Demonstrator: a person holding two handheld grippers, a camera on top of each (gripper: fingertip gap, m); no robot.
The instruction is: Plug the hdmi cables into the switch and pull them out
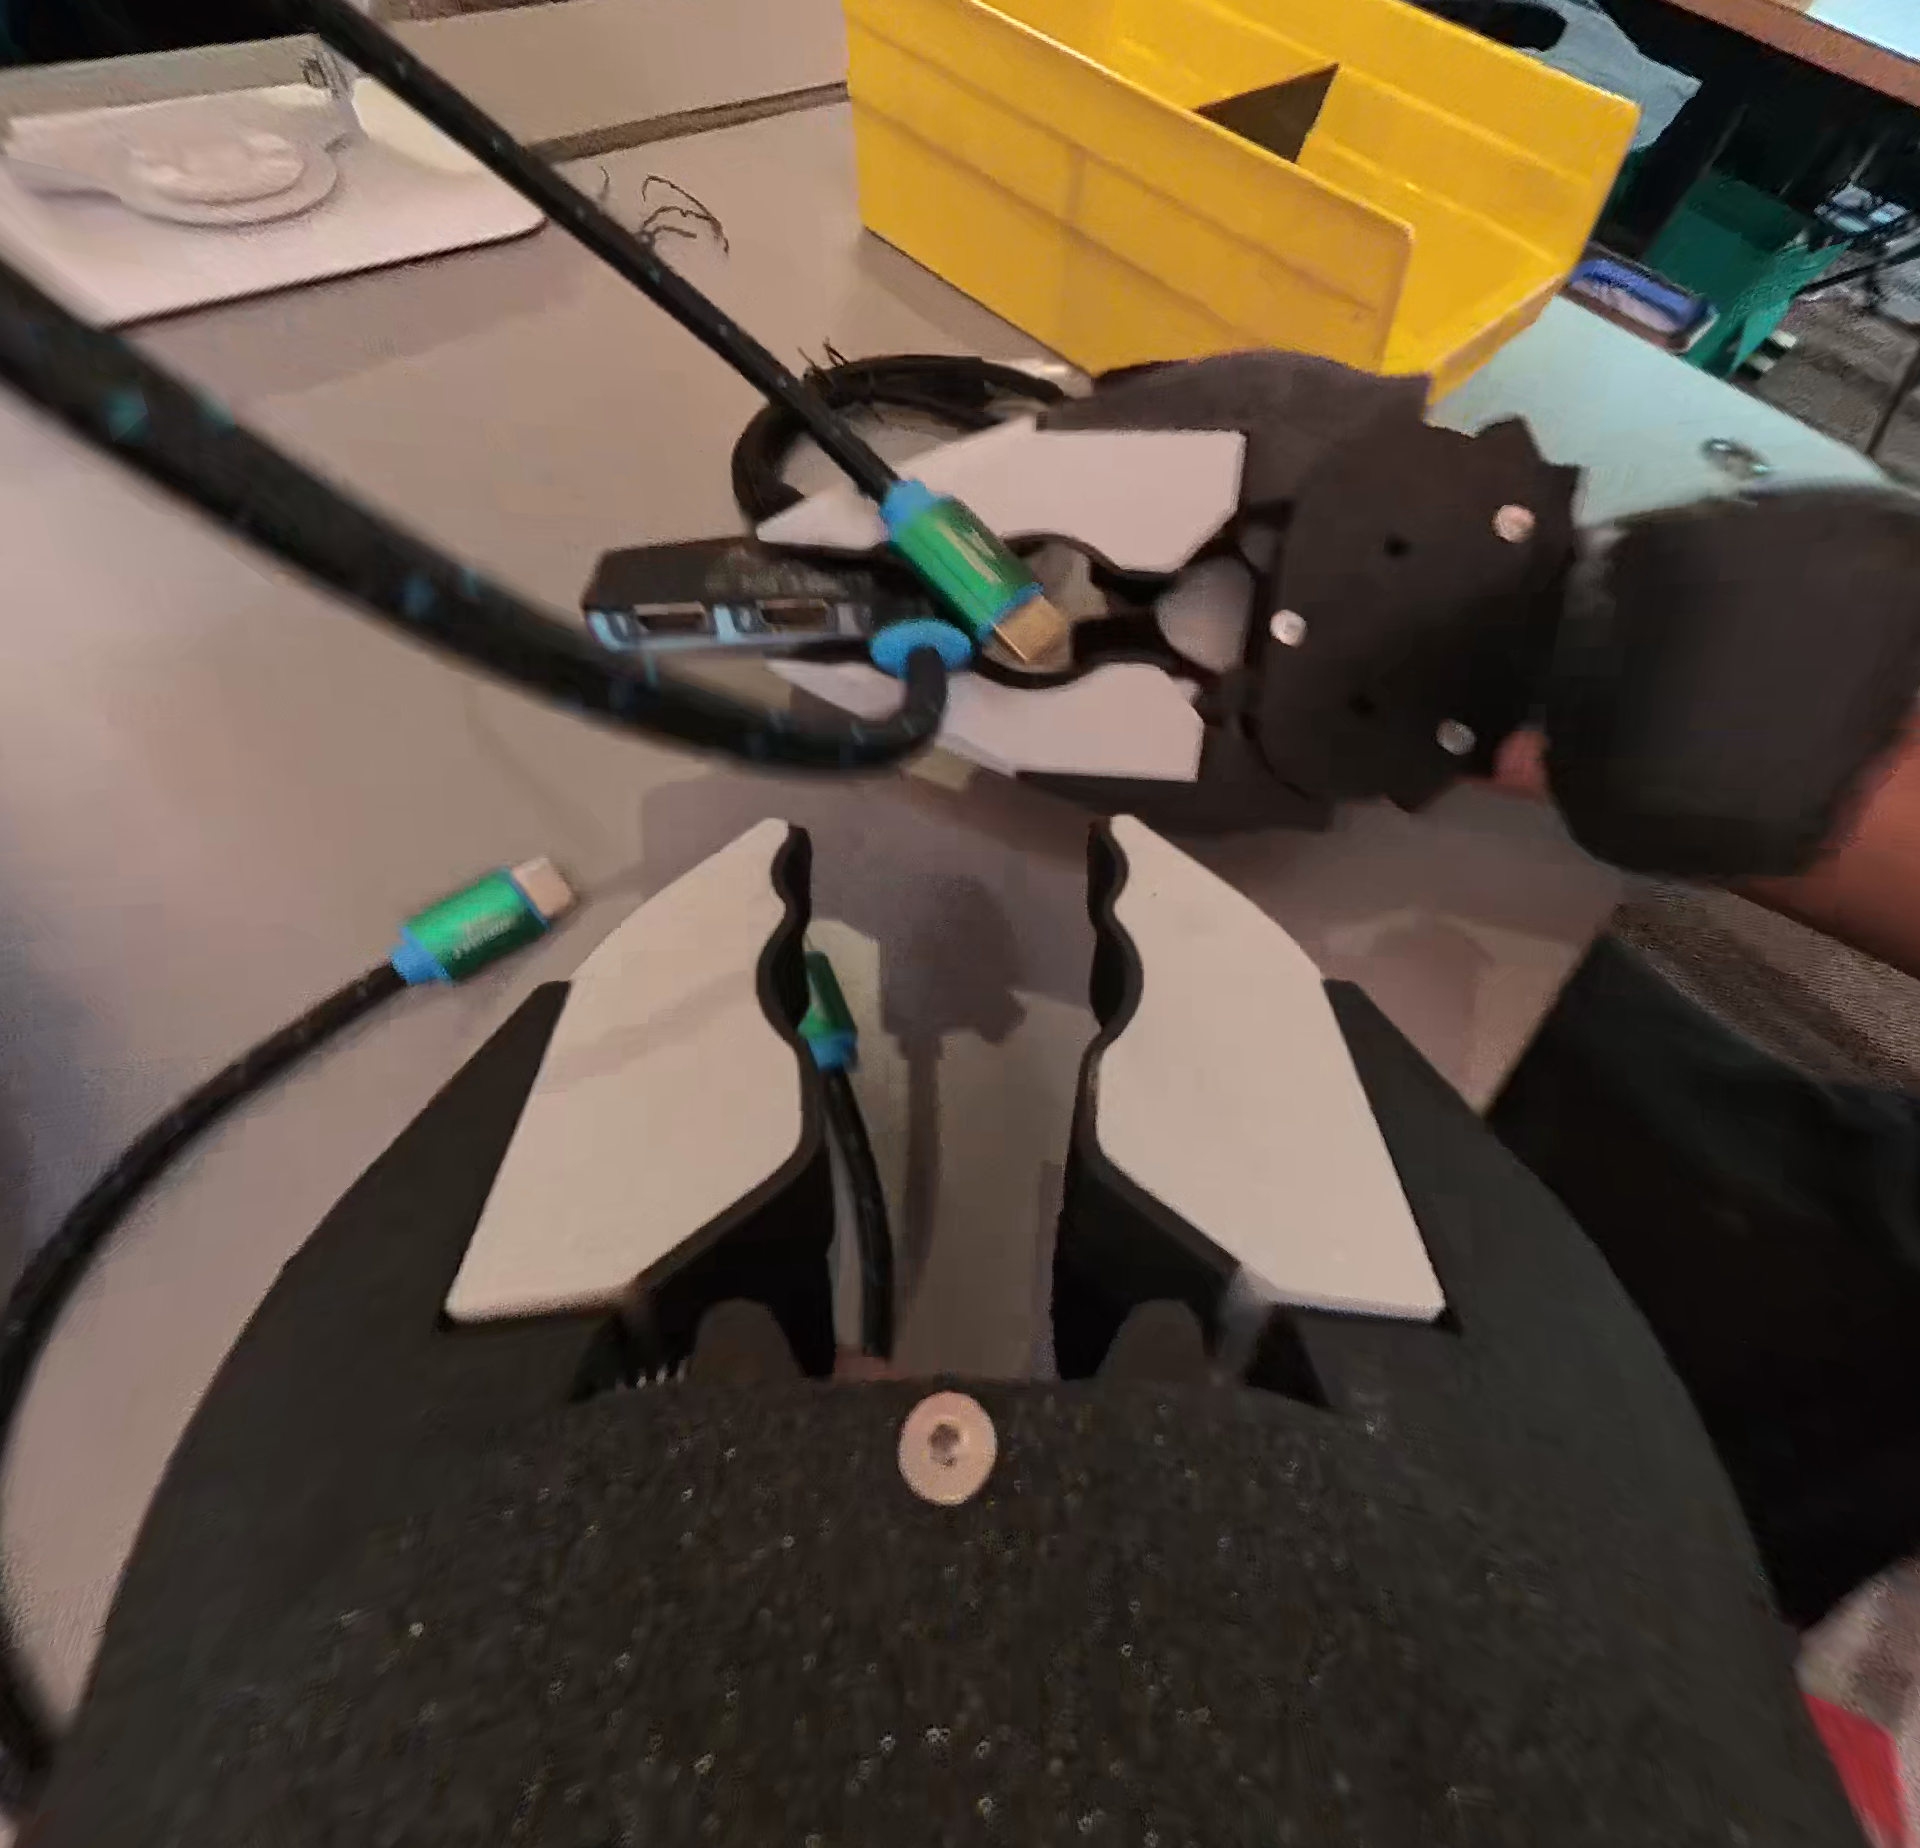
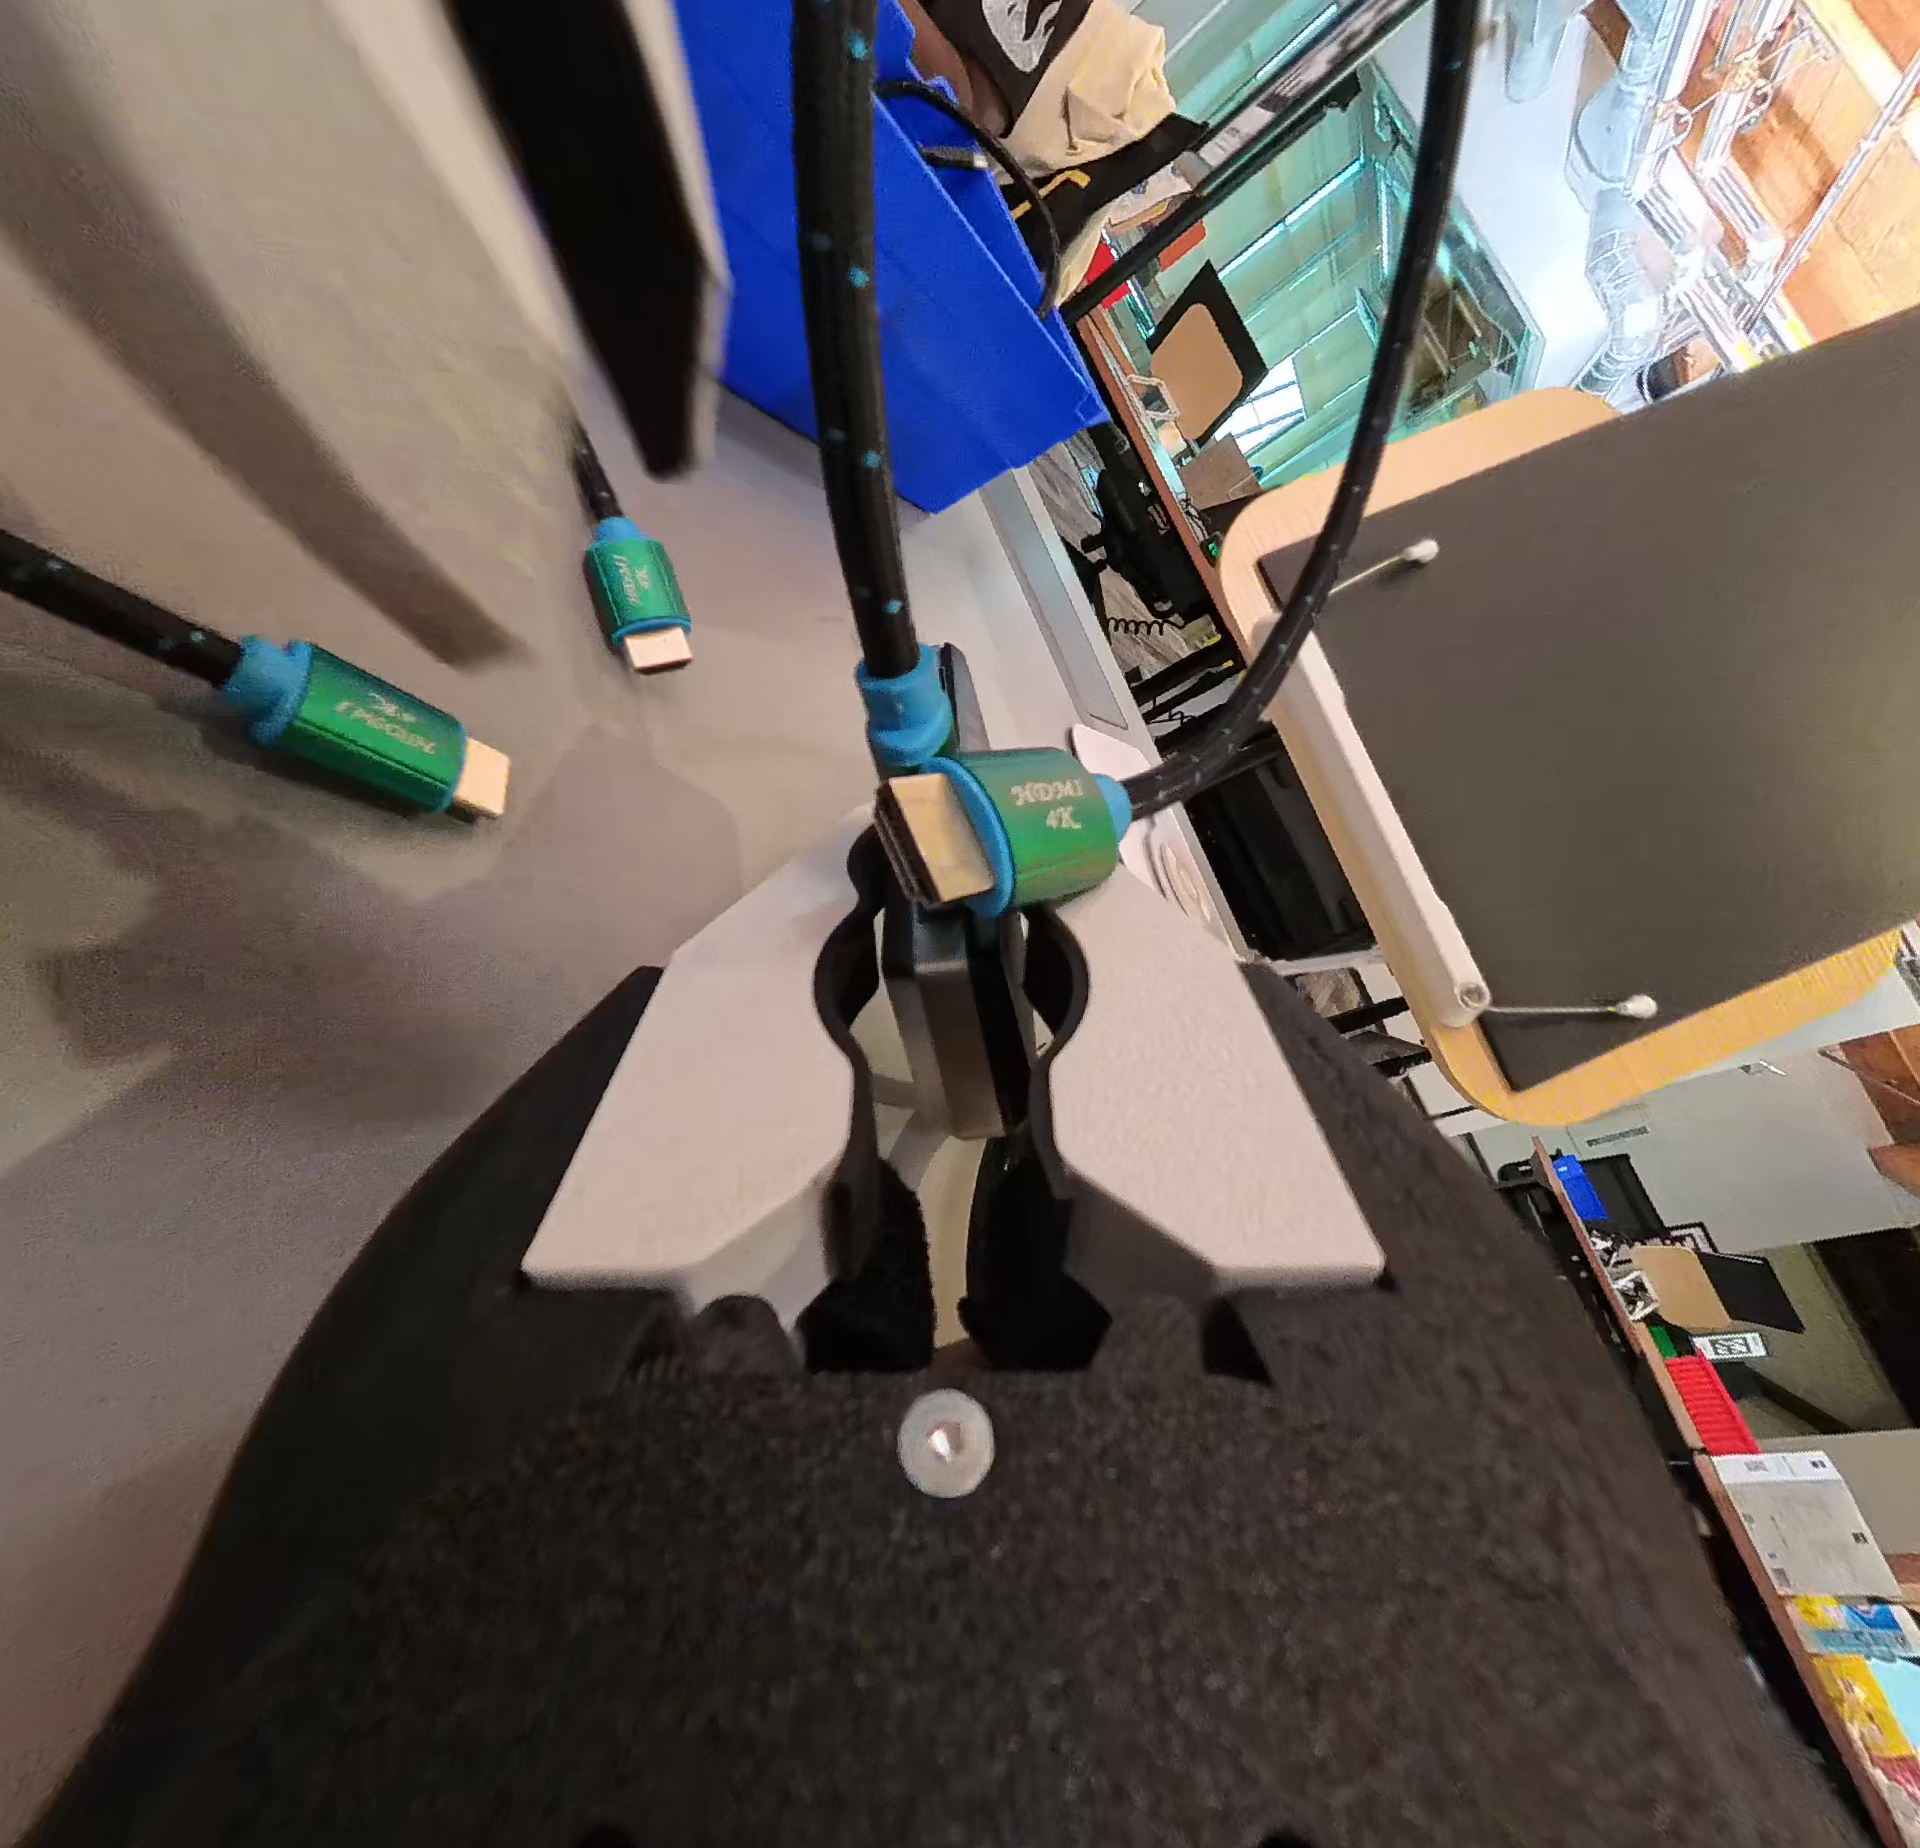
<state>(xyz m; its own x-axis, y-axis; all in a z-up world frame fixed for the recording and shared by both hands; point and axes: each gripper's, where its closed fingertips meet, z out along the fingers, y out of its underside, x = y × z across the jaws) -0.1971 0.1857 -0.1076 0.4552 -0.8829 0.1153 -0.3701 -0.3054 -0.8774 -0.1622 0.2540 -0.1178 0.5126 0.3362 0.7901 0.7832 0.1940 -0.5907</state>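
Observation:
My right gripper (image 2: 956, 863) is shut on the black HDMI switch (image 2: 940, 1029), held on edge above the grey table. It also shows in the left wrist view (image 1: 800, 603), gripping the switch (image 1: 717, 603), whose two open ports face me. A green HDMI plug (image 2: 1039, 832) with a free gold tip lies across the right gripper's fingers (image 1: 961, 572). A second cable's blue collar (image 2: 899, 707) meets the switch's edge; it seems plugged in. My left gripper (image 1: 951, 863) is open, just short of the switch. A third plug (image 1: 826, 1009) lies on the table between its fingers.
Two loose green plugs (image 2: 374, 733) (image 2: 639, 593) lie on the table; one shows at my left (image 1: 488, 915). A yellow bin (image 1: 1143, 188) stands behind the switch, a blue bin (image 2: 914, 292) farther off. A white sheet (image 1: 260, 209) lies at the far left. Braided cables loop overhead. Across from one pair of fingers to the other is roughly 8 cm.

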